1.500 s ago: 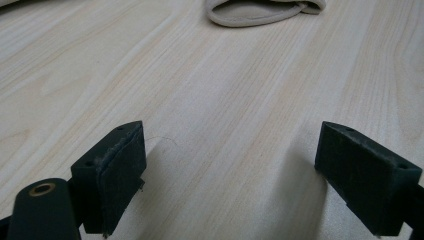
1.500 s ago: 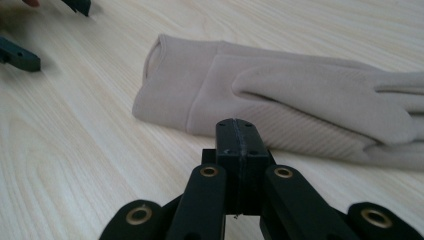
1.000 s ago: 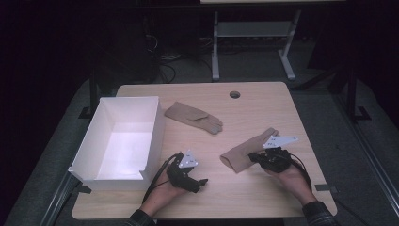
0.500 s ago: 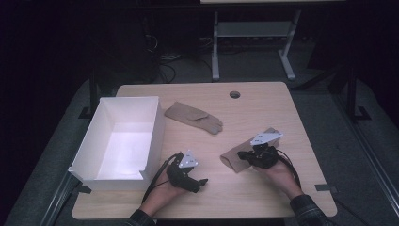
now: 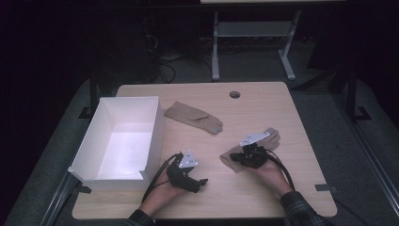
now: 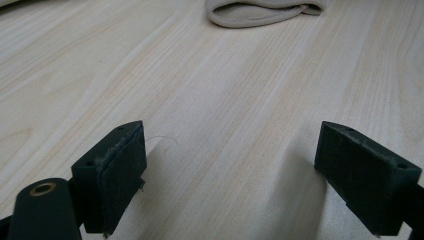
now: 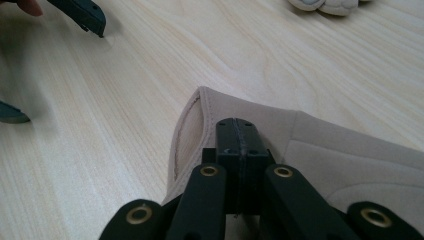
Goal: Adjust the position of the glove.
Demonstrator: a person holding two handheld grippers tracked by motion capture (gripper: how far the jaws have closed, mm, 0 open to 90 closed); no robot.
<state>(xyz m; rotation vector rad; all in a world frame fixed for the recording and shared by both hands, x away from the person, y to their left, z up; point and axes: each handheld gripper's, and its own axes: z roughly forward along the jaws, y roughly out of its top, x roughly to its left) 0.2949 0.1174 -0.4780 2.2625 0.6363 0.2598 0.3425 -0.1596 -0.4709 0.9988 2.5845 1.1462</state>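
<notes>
Two beige gloves lie on the wooden table point(image 5: 301, 108). One glove point(image 5: 193, 116) lies flat near the middle. The other glove point(image 5: 269, 137) lies at the front right, partly under my right gripper point(image 5: 241, 158). In the right gripper view that gripper point(image 7: 235, 127) has its jaws pressed together over the glove point(image 7: 325, 150), just behind the cuff opening; I see no fabric between them. My left gripper point(image 5: 200, 182) rests low at the table's front with its jaws wide apart point(image 6: 239, 142) over bare wood. A glove cuff point(image 6: 260, 10) lies ahead of it.
A white open box point(image 5: 101, 141) stands at the table's left side, with nothing in it. A round cable hole point(image 5: 234, 94) sits near the far edge. The left gripper's jaw point(image 7: 82, 15) and the far glove's fingertips point(image 7: 325, 5) appear in the right gripper view.
My right hand has slid leftward along the near glove toward its cuff and dropped slightly. The left hand has kept still.
</notes>
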